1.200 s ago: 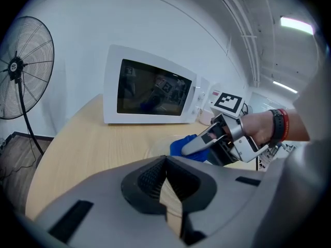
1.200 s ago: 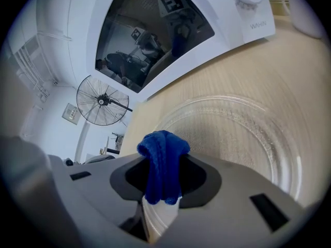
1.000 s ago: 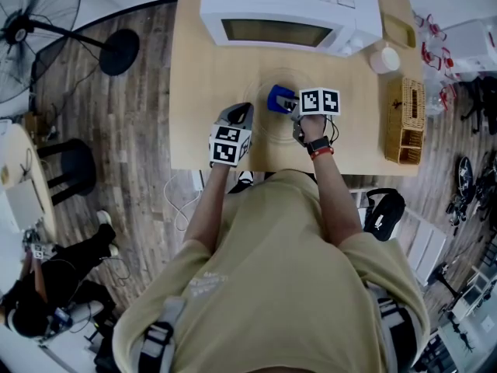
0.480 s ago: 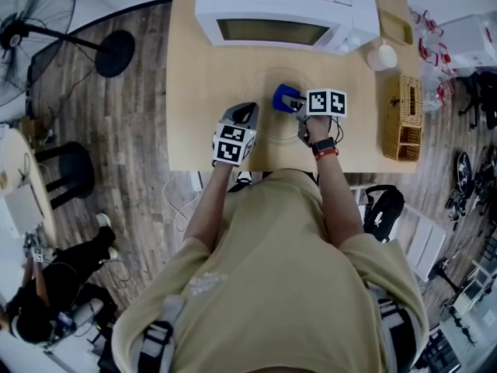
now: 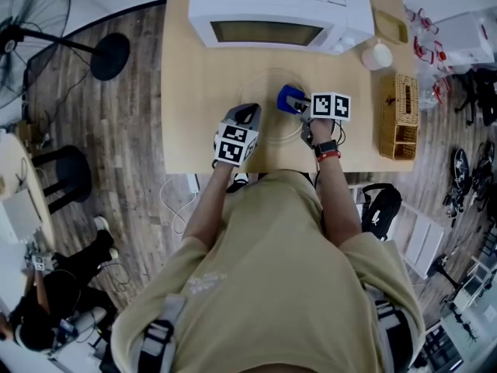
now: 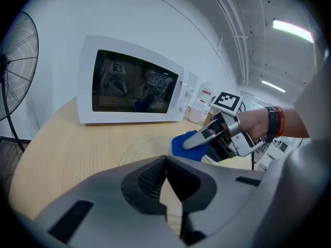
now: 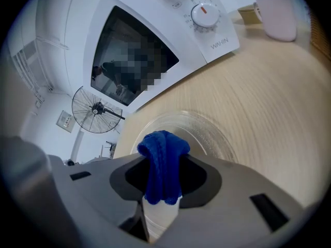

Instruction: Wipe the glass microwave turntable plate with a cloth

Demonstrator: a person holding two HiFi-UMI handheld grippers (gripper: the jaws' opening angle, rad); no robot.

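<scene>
Across the glass turntable plate the right gripper, clamping the blue cloth, has slid rightward mid-wipe; left gripper closed at the rim.

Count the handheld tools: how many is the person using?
2. The left tool is at the glass plate's left rim; the right tool grips the blue cloth over the plate.

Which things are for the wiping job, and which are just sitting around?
For the job:
glass plate
blue cloth, pinched in the right gripper jaws
left gripper, shut at the plate's edge

Just sitting around:
microwave
pale cup
wicker basket
fan on the floor
</scene>
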